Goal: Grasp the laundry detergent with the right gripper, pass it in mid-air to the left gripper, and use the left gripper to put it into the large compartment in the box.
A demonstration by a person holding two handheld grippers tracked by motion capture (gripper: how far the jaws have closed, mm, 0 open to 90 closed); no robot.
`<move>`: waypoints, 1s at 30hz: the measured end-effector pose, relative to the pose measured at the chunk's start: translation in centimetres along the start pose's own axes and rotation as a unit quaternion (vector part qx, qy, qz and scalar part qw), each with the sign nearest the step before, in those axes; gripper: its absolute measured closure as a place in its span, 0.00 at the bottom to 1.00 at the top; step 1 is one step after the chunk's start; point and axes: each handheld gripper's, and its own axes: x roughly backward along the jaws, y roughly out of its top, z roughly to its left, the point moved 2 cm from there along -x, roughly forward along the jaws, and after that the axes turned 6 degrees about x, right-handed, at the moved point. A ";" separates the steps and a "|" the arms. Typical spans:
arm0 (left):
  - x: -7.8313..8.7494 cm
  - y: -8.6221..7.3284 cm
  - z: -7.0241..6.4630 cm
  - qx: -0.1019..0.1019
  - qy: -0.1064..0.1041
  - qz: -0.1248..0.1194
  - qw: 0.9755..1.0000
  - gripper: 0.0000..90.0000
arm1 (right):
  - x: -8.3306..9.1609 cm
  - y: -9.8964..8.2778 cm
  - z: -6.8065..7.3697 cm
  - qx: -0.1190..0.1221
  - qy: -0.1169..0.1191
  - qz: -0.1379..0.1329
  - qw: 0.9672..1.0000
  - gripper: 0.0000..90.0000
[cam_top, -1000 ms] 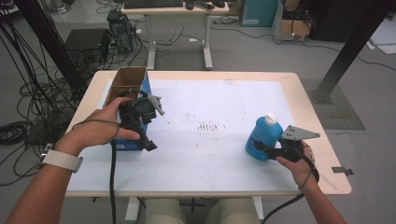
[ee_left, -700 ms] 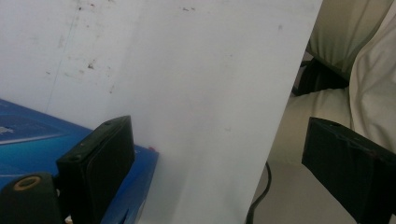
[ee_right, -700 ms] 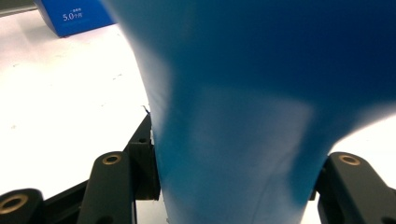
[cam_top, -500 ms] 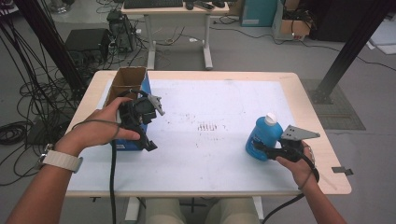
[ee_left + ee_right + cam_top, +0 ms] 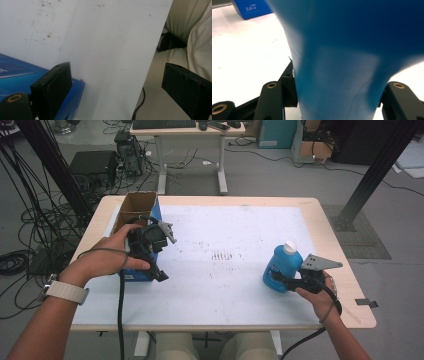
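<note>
No change across the three high-view frames: left gripper [image 5: 159,251] at the box [image 5: 137,215], right gripper [image 5: 278,279] clamped on the bottle [image 5: 281,267], both hands where they were.

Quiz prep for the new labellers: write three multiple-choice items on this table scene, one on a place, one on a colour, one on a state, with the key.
1. Where does the blue bottle stand on the table in the high view?
A. far left corner
B. near right part
C. centre

2. What colour is the bottle's cap?
A. white
B. red
C. black

3. How is the right gripper?
A. open above the bottle
B. lying on the table
C. shut on the bottle

Key: 1 B, the bottle stands toward the near right edge, away from the open box at the left. 2 A, the cap on top is white. 3 C, the right gripper view has both jaws pressed against the bottle's blue sides.
</note>
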 end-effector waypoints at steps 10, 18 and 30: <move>0.0 0.0 0.0 0.000 0.000 -0.001 1.000 0.11 | 0.0 0.0 0.0 0.001 0.000 0.001 1.000 0.48; 0.0 0.0 0.0 0.001 0.000 0.000 1.000 0.11 | 0.0 0.0 -0.1 0.003 0.001 -0.002 1.000 0.48; 0.2 0.2 -0.2 0.000 -0.001 -0.001 1.000 0.11 | 0.0 0.0 -0.1 0.001 0.002 -0.002 1.000 0.48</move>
